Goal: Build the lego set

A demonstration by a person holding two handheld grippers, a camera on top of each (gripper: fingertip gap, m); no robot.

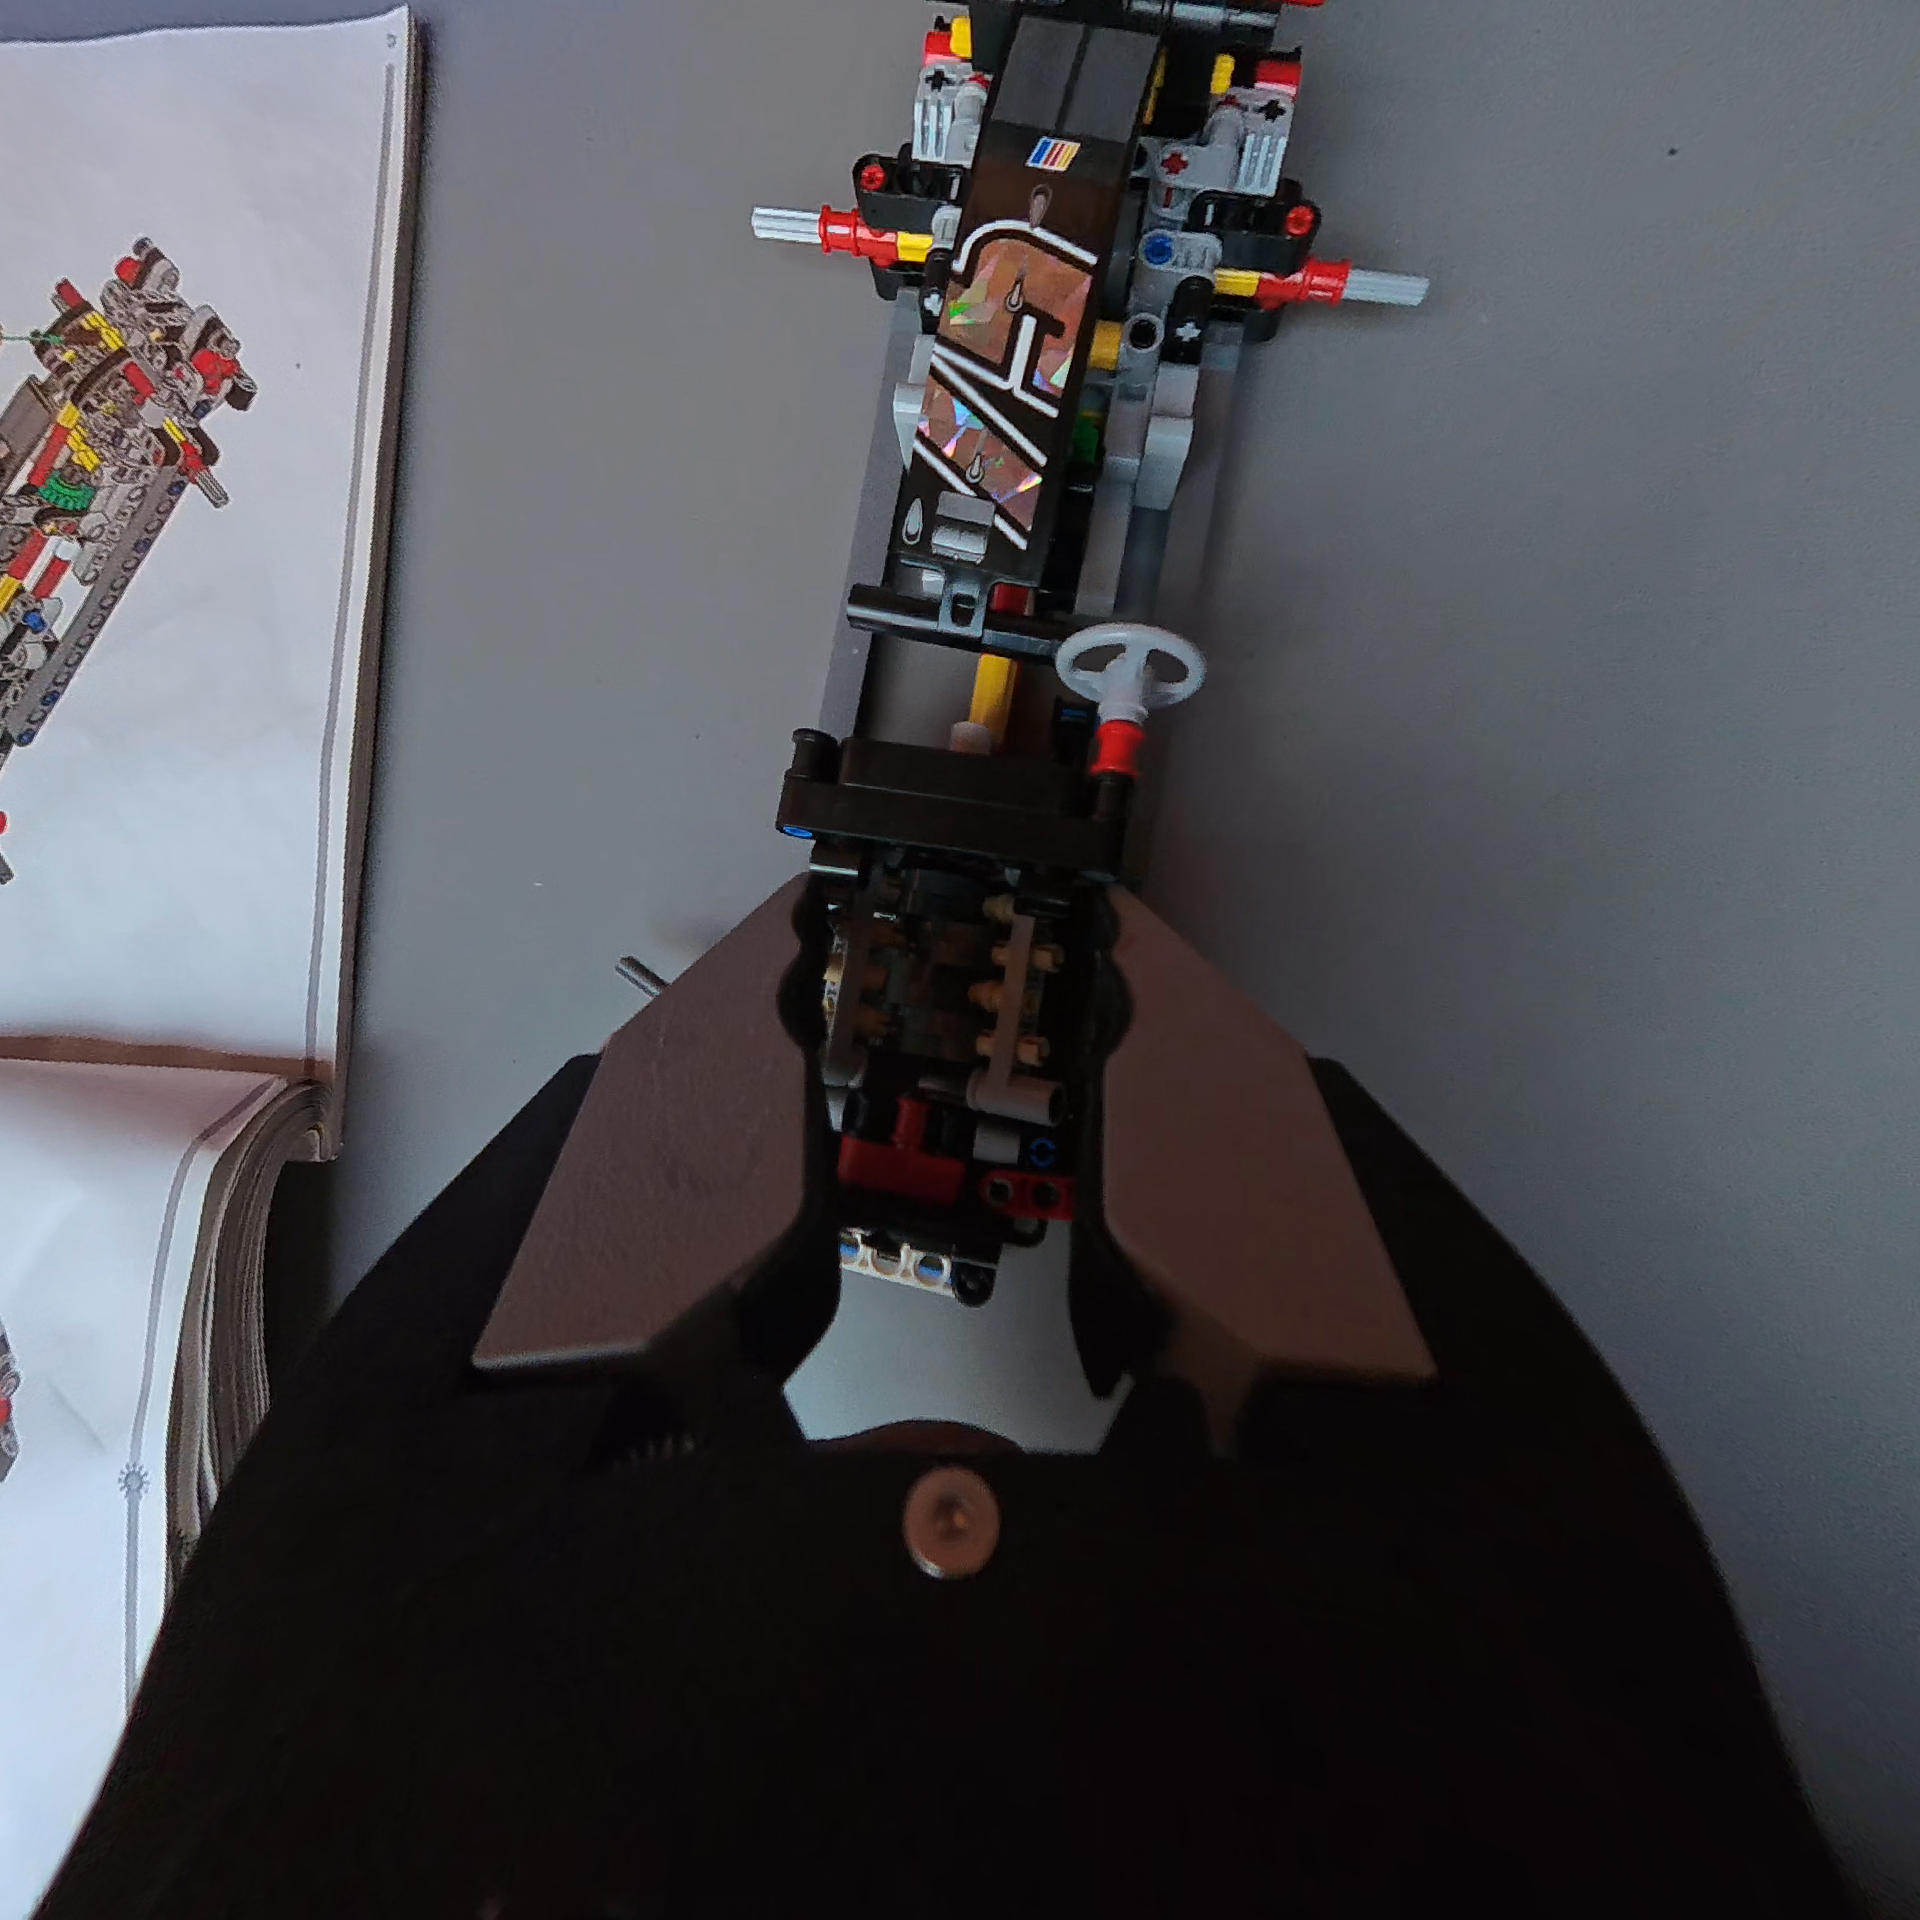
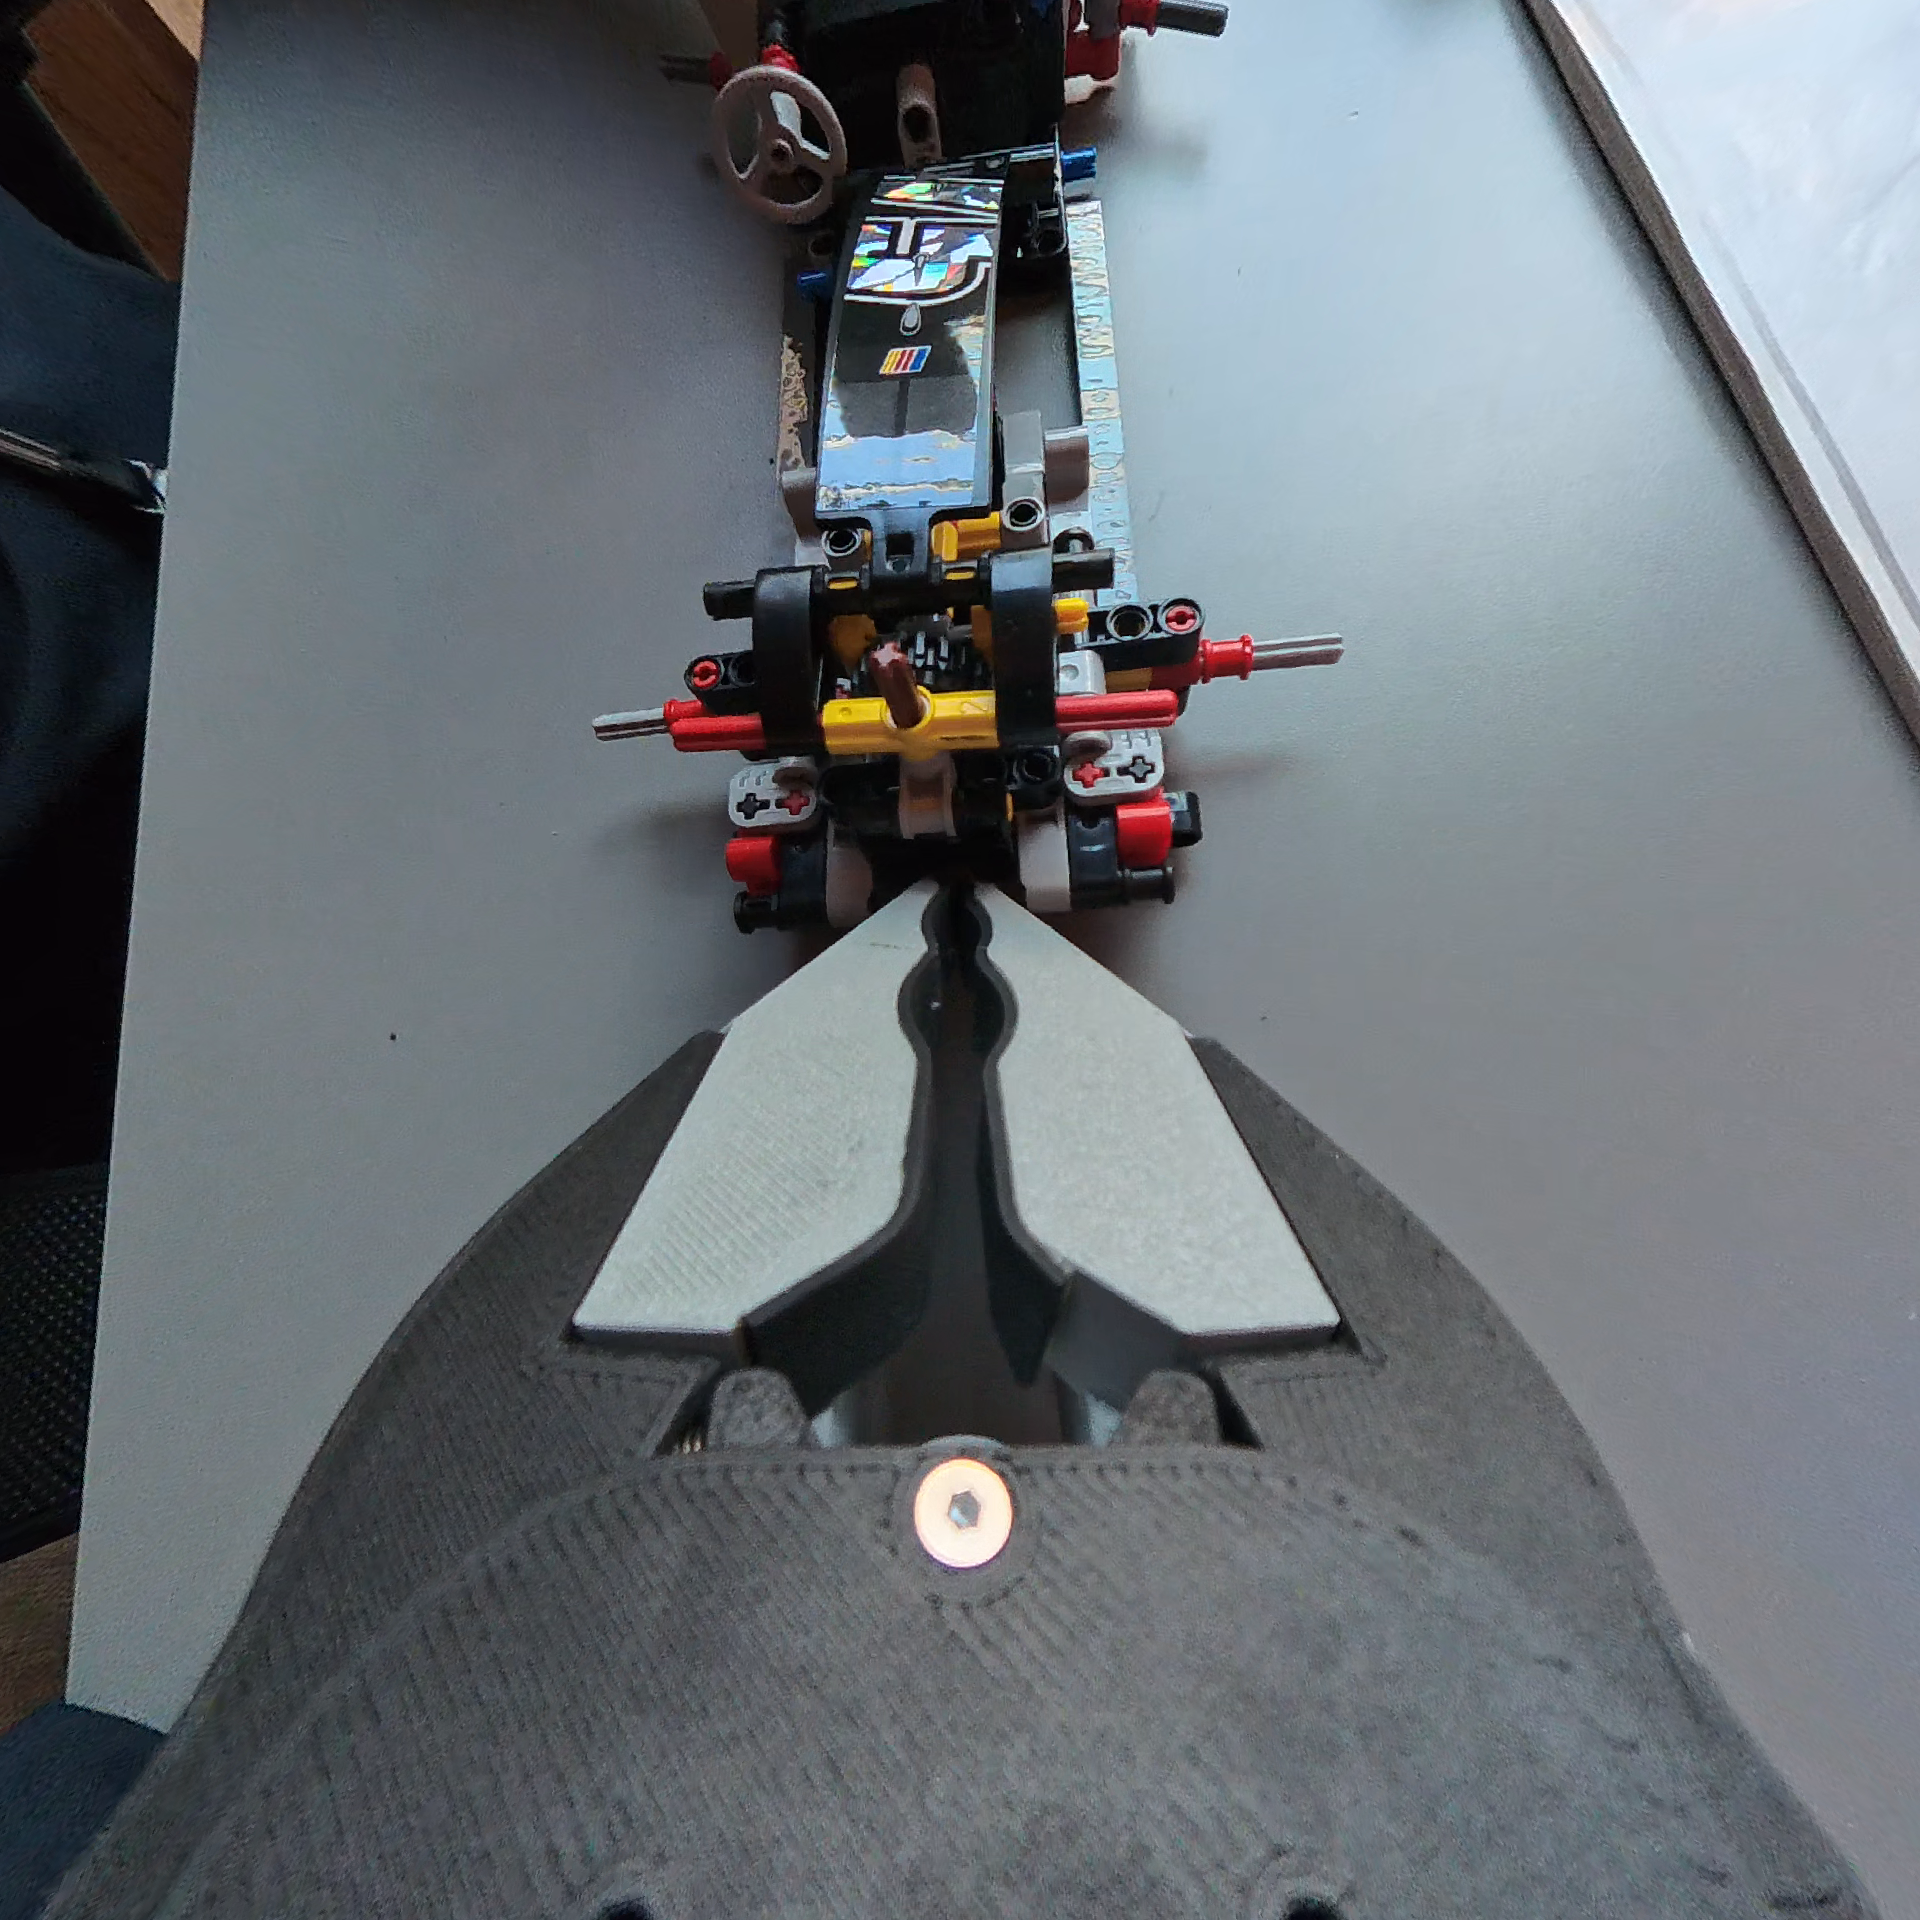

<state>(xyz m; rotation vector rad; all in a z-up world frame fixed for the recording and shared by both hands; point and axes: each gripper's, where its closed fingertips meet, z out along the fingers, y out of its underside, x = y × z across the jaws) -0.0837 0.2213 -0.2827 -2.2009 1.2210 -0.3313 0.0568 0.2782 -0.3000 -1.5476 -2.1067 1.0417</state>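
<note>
A long brick-built car chassis (image 1: 997,499) of studded plastic beams lies lengthwise on the smooth grey counter (image 1: 1558,727), with a glossy black panel bearing a holographic sticker. The left tongs (image 1: 956,997) grip its near end in centre frame, pads pressed on both flanks. The right tongs (image 2: 958,914) are closed with nothing between them, tips at the chassis's opposite end. An open instruction booklet (image 1: 187,727) lies at left; bare counter on both sides.
</note>
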